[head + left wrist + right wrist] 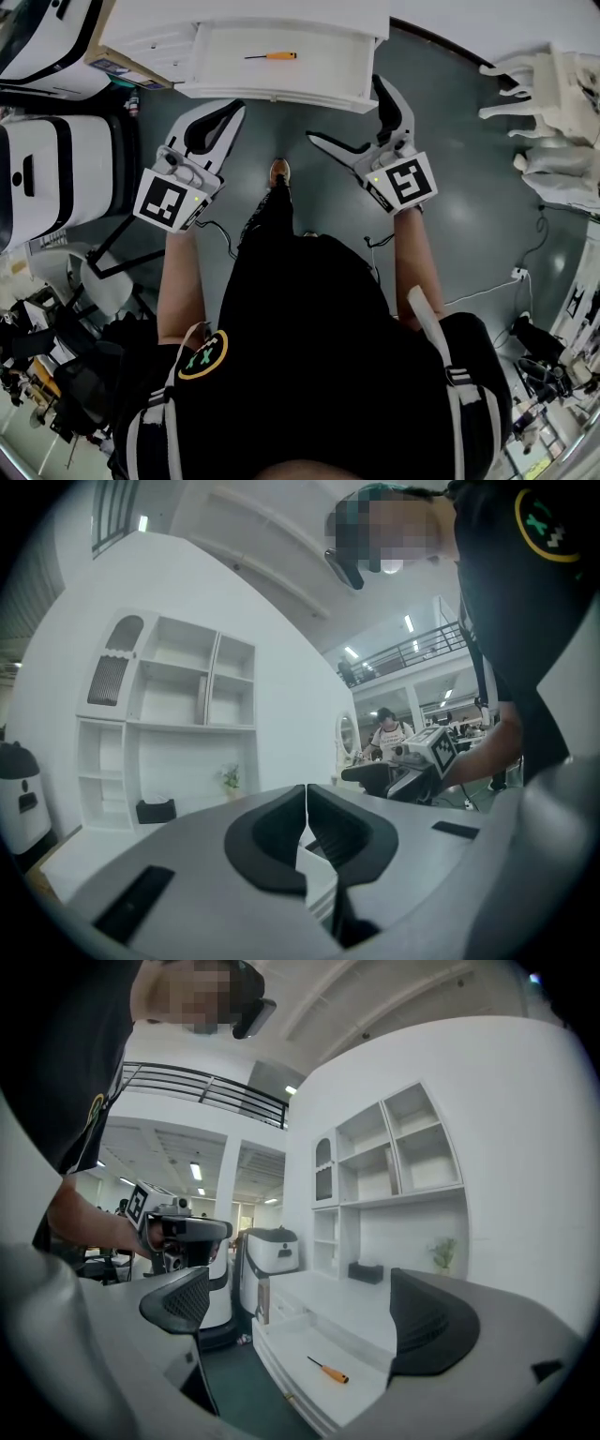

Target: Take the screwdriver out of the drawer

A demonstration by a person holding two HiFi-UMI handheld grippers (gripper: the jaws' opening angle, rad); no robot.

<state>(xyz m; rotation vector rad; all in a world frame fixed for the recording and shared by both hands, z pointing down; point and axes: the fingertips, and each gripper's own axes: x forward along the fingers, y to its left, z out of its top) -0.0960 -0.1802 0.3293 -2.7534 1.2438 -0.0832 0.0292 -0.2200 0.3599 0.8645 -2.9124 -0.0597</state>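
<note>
A small screwdriver [273, 56] with an orange handle lies in the pulled-out white drawer [234, 84] at the top of the head view. The right gripper view shows the same screwdriver [330, 1371] on the drawer floor [309, 1382], well beyond the jaws. My left gripper [228, 111] hovers just in front of the drawer's front edge, shut, with its jaws touching and nothing held. My right gripper [349, 120] hangs to the right, in front of the drawer, with its jaws spread wide open and empty.
The drawer belongs to a white cabinet [244, 19] below a wall of white shelves [394, 1166]. A white-and-black machine [56, 178] stands on the floor at the left, and white furniture pieces [553, 122] lie at the right. My shoe [279, 172] is below the drawer.
</note>
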